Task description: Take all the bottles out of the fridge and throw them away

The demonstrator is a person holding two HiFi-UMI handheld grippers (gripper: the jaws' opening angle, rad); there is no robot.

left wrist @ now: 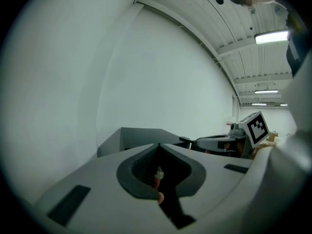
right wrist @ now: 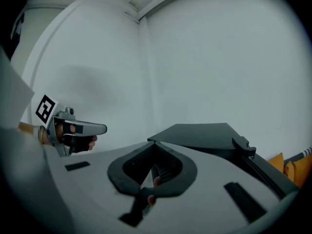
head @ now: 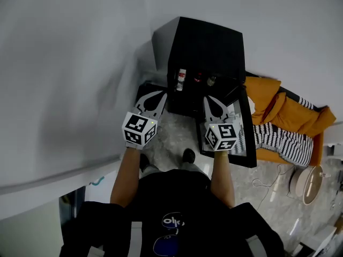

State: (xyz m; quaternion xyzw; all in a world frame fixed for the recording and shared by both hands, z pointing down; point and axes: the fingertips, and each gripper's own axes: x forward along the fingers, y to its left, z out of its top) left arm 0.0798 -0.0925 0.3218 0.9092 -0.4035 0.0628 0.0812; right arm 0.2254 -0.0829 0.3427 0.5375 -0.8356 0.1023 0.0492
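Facing open fridge front edge; left tongs, right tongs clenched, empty.

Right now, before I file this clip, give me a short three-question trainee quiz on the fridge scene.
1. True or false: the door of the black fridge is shut.
2. Multiple choice: where are the bottles? A) inside the fridge B) on top of it C) on the floor
3. Short answer: how do the jaws of the left gripper and the right gripper stand, and does either hold anything?

Key: 1. False, it stands open. 2. A. 3. Both pairs are closed together, and both grippers are empty.
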